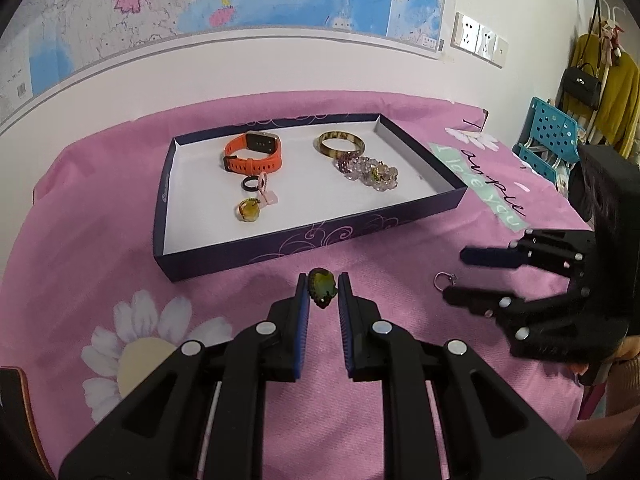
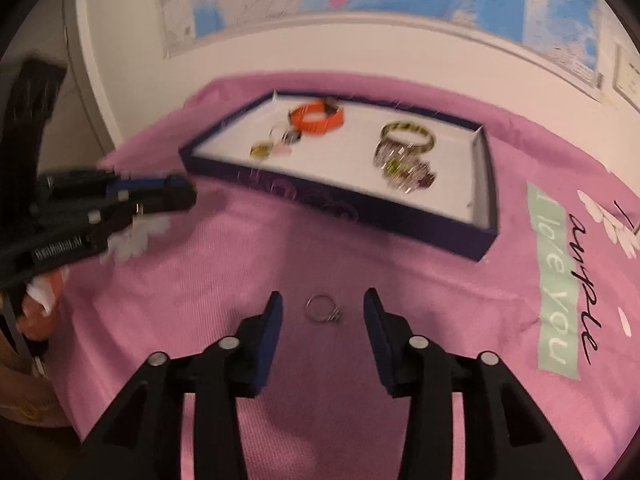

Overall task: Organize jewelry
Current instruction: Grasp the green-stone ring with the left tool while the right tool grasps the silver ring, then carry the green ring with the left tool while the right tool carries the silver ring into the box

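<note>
The left gripper (image 1: pixel 323 290) stood just short of the near edge of the dark box lid (image 1: pixel 280 246) that served as a tray on the pink cloth (image 1: pixel 120 240); between its blue-padded fingers (image 1: pixel 303 300) sat a ring with a green-yellow stone (image 1: pixel 322 288), the left pad against it, a narrow gap showing at the right pad, so whether the grip was firm could not be told; the fingers looked nearly closed about it. The right gripper (image 2: pixel 322 312) hung spread wide over a thin silver ring (image 2: pixel 323 309) lying on the cloth, near the tray's front edge and toward its right corner; its pads were apart from the ring on both sides. Inside the tray lay an orange watch (image 1: pixel 252 154), a patterned bangle (image 1: pixel 341 143), beaded bracelets (image 1: pixel 370 170) and several small rings (image 1: pixel 254 196) toward the front left. The step in hand appeared to be gathering the last loose rings; the left would next need to carry its ring over the wall and set it among the rings; the right would need to lower and close on the thin band, which might slip flat against the cloth.
</note>
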